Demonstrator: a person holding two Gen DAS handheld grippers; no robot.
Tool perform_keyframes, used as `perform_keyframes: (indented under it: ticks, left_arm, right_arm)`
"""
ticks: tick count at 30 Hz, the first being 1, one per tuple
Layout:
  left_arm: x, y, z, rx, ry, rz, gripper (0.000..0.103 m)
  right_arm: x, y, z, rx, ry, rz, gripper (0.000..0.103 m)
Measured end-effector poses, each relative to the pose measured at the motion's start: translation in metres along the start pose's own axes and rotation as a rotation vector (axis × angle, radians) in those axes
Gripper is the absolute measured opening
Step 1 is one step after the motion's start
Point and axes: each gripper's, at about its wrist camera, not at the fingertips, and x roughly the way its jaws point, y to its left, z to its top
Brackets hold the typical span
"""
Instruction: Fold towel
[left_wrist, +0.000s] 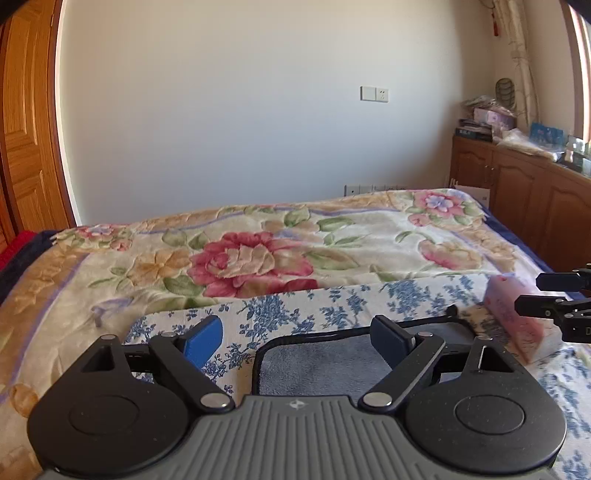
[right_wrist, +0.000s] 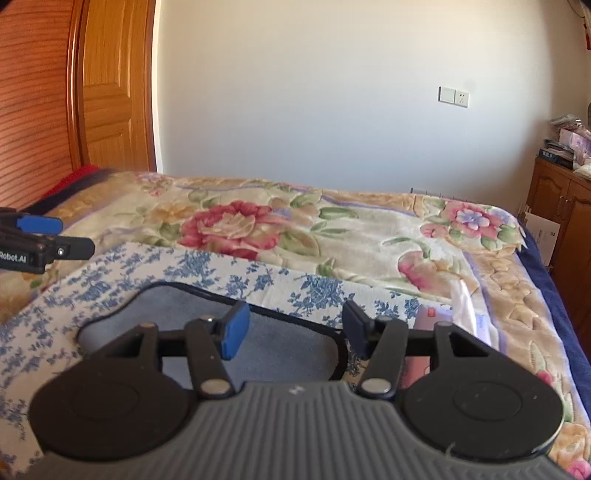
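Blue pads line the fingers (left_wrist: 202, 341) of the left gripper (left_wrist: 295, 341), whose jaws stand wide apart with nothing between them; below and just beyond them lies the grey towel (left_wrist: 325, 363), its near part hidden under the gripper body. Jaws of the right gripper (right_wrist: 293, 334) stand about half open and likewise hold nothing, with the same towel (right_wrist: 280, 347) spread beneath and slightly left of its fingers (right_wrist: 233, 334). That towel is a soft grey pile with a dark bound edge and rounded corners, lying flat on a white cloth with blue flower print (left_wrist: 332, 302), which itself rests on the floral blanket (left_wrist: 258, 251) covering the bed. From the left wrist view the right gripper (left_wrist: 543, 295) shows at the right edge, level with a pink and white box (left_wrist: 517, 317) that sits near the towel's right side. From the right wrist view the left gripper (right_wrist: 70, 236) shows at the left edge, apart from the towel. Beyond the printed cloth the blanket runs open and bare to the far edge of the bed, with a white wall (left_wrist: 258, 110) behind, a wooden door (right_wrist: 110, 92) to the left and a wooden cabinet (left_wrist: 517, 192) close along the right side
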Motion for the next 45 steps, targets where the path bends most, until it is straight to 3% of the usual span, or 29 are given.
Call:
perform_keyframes:
  ticks: [16, 32, 39, 42, 43, 45]
  left_arm:
    - [-0.078, -0.023, 0.006, 0.023, -0.039, -0.004, 0.092]
    - [-0.140, -0.044, 0.018, 0.065, -0.094, 0.007, 0.095]
    - [-0.164, -0.055, 0.020, 0.076, -0.127, 0.003, 0.102]
    - [-0.173, -0.060, 0.016, 0.079, -0.143, 0.003, 0.103]
    - [-0.176, -0.061, 0.014, 0.078, -0.146, 0.000, 0.103]
    - [-0.182, -0.061, 0.011, 0.078, -0.149, 0.000, 0.103]
  right_arm:
    - [-0.069, 0.016, 0.011, -0.010, -0.059, 0.006, 0.061]
    - [-0.122, 0.026, -0.012, 0.044, -0.094, -0.008, 0.062]
    - [-0.141, 0.032, -0.018, 0.037, -0.098, -0.015, 0.064]
    - [-0.149, 0.033, -0.019, 0.036, -0.104, -0.025, 0.077]
    - [-0.153, 0.034, -0.020, 0.039, -0.109, -0.030, 0.090]
    - [-0.159, 0.035, -0.020, 0.041, -0.125, -0.038, 0.100]
